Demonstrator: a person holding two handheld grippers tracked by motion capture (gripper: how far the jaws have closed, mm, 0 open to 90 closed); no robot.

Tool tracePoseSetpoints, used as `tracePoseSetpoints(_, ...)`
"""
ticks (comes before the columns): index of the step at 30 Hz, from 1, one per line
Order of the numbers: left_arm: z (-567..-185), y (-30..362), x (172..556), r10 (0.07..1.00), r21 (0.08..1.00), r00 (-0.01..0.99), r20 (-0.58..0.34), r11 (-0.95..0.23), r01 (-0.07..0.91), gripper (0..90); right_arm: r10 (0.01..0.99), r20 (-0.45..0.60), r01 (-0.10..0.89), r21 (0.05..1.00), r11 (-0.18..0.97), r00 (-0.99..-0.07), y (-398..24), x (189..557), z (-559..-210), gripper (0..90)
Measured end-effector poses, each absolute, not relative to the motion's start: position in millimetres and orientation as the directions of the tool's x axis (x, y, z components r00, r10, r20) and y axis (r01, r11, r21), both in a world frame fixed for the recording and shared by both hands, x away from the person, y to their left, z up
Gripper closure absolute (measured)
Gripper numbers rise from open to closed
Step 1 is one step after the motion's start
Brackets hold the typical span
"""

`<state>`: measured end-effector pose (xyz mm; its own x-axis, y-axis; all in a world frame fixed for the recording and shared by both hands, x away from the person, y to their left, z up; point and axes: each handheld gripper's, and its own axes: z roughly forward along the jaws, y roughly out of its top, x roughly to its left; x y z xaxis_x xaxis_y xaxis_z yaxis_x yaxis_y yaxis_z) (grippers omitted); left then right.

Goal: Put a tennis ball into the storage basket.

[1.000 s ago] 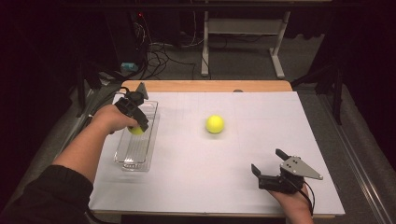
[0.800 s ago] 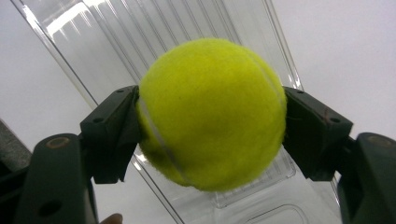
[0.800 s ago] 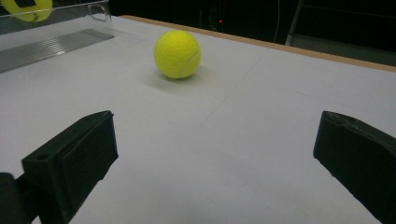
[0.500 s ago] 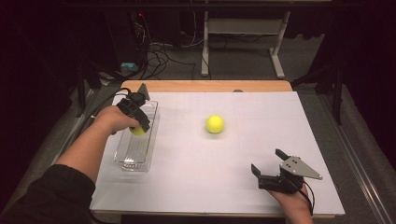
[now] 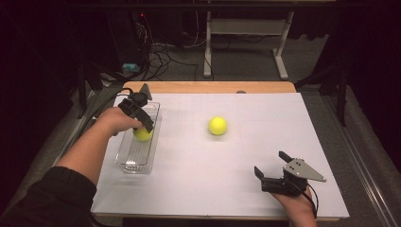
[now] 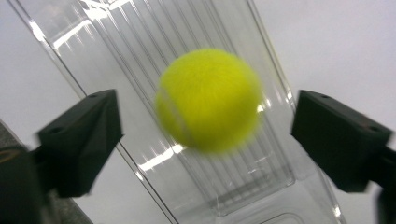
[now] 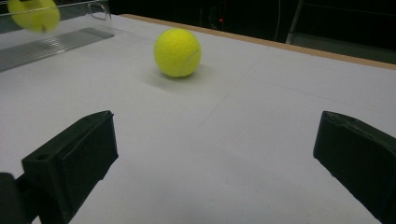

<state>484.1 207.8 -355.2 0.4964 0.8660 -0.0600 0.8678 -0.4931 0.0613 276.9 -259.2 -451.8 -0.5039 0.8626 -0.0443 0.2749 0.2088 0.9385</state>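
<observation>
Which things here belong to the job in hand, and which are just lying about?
In the job:
- ball in the tray, just let go as the left gripper's jaws opened
- clear tray
- ball on the table
- right gripper, open, resting near the table's front edge

Lying about:
- cables on the floor
- white desk frame behind the table

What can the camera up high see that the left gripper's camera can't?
The high view alone shows the second ball loose on the table, the person's arms, and the right gripper, open, near the front edge. The left gripper view alone shows up close that the left gripper has just been opening, its pads clear of the blurred ball between them. Both show that ball over the clear tray and the white table.
</observation>
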Motion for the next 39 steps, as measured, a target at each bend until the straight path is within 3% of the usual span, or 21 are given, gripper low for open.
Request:
tracePoseSetpoints(2,-351.4,207.5,483.5,0.863,0.068,0.501,-0.073,-0.496,0.865,0.6,0.863,-0.045,0.276,0.938,0.21,-0.503,-258.9,276.8,-451.7,0.0)
tracePoseSetpoints(28,-349.2,198.9,476.5,0.853,0.065,0.519,-0.052,-0.515,0.854,0.7,0.862,-0.05,0.27,0.939,0.213,-0.504,-259.2,276.6,-451.0,0.0)
tracePoseSetpoints(39,-354.1,178.1,471.4,0.829,0.054,0.556,-0.05,-0.554,0.831,0.7,0.862,-0.051,0.271,0.939,0.213,-0.504,-259.1,276.6,-451.0,0.0)
